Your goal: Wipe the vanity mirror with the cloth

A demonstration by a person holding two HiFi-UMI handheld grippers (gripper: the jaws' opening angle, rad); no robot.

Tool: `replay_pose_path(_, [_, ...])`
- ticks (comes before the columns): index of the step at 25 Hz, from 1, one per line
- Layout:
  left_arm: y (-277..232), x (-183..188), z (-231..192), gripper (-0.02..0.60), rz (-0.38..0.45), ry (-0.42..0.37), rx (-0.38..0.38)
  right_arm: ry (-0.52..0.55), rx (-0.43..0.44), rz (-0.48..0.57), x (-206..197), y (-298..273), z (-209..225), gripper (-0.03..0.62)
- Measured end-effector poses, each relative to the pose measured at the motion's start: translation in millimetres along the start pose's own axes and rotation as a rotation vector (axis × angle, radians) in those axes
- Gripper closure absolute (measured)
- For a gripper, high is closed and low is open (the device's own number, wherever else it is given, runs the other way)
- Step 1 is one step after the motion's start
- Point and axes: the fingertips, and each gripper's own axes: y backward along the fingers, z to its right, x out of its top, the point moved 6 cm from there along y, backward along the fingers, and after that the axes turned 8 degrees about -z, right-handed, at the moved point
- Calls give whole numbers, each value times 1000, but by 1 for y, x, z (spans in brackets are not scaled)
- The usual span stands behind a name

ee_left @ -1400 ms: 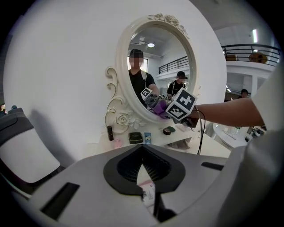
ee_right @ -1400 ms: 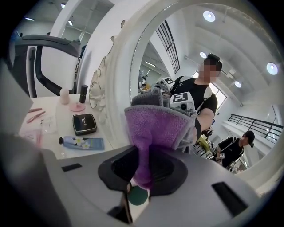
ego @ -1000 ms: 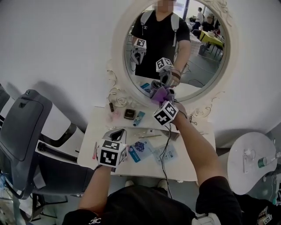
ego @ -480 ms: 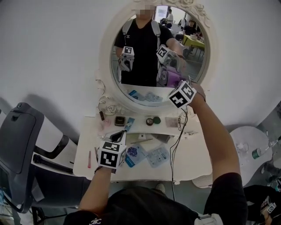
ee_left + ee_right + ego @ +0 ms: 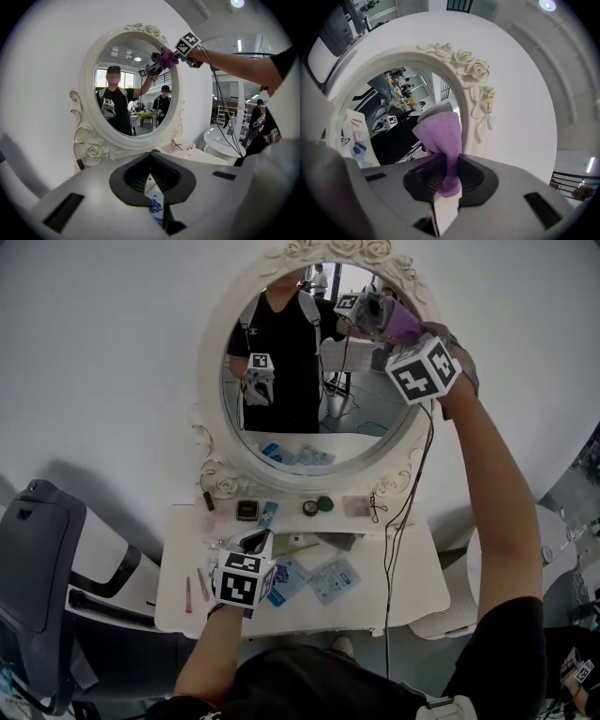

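White wall backed the station, plain on all sides of the oval vanity mirror. At the 9 o'clock edge of the vanity table, a dark chair stood close. The left gripper hung over the table's 7 o'clock corner, jaws drawn to a narrow slit with nothing gripped. Sachets lay near it at 3 o'clock. Open glass ran from the mirror's centre to 9 o'clock. The right gripper was clamped on the purple cloth, which met the glass at 1 o'clock, hard against the carved frame.
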Motion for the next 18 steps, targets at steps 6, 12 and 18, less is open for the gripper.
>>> replay_pose_path(6, [3, -7, -13, 579, -10, 16, 16, 72, -46, 19, 8, -2, -14, 526])
replay_pose_path(12, [-2, -15, -24, 579, -35, 28, 21, 136, -58, 25, -10, -8, -58, 526])
replay_pose_path(18, [-12, -14, -25, 580, -53, 23, 12, 193, -49, -9, -28, -9, -87, 526])
